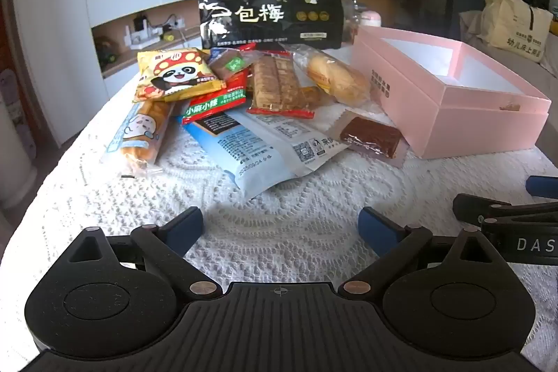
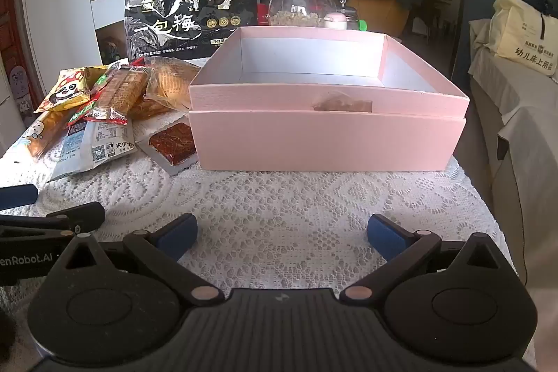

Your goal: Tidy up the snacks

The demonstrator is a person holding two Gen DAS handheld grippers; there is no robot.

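We are at the start: the pink box stands empty on the lace-covered surface, and the snacks lie heaped just to its left, a brown slab packet touching its wall, the black plum bag upright behind the heap. Our left gripper and right gripper hover short of the box, jaws released and holding nothing. Next, we judge, calls for closing on one packet nearest the box.

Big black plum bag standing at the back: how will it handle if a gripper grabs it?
The black plum bag looks crinkled and glossy, so probably floppy and somewhat slippery. It stands upright behind the snack pile, so a push would likely tip it. Its puffed shape suggests it is light for its size.
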